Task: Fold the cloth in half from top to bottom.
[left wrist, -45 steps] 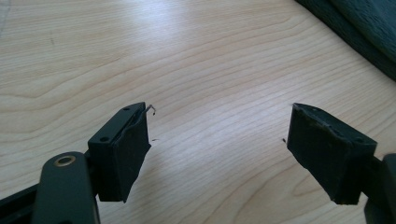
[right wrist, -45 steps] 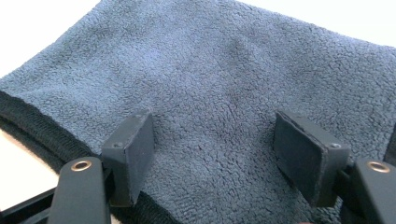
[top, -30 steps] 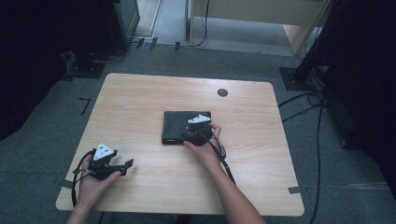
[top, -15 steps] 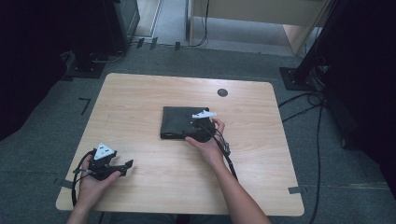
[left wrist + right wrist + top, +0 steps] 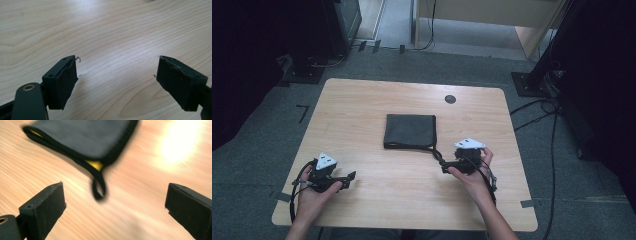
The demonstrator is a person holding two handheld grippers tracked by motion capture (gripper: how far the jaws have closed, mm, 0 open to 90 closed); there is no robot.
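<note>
A: How are the grippers seen?
B: The left gripper [image 5: 348, 176] is spread wide over bare wood; the right gripper [image 5: 443, 165], jaws just opened, holds nothing.

A: And beyond?
B: The dark folded cloth [image 5: 410, 131] is laid mid-table [image 5: 362, 100], loop [image 5: 99, 187] pointed nearward; a yellow lining [image 5: 95, 164] is revealed in the right gripper view.

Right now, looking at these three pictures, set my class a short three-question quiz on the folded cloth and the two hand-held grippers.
1. True or false: the right hand-held gripper is clamped on the dark folded cloth.
2. What sticks out from the cloth's near right corner? A) a black loop B) a zip C) a button
3. Fill in: the left hand-held gripper sits over bare ____ near the wooden table's front left corner.

Key: 1. False; its jaws stand wide apart, having just been opening, with nothing between them, the cloth lying beyond. 2. A, the loop. 3. Wood.
</note>
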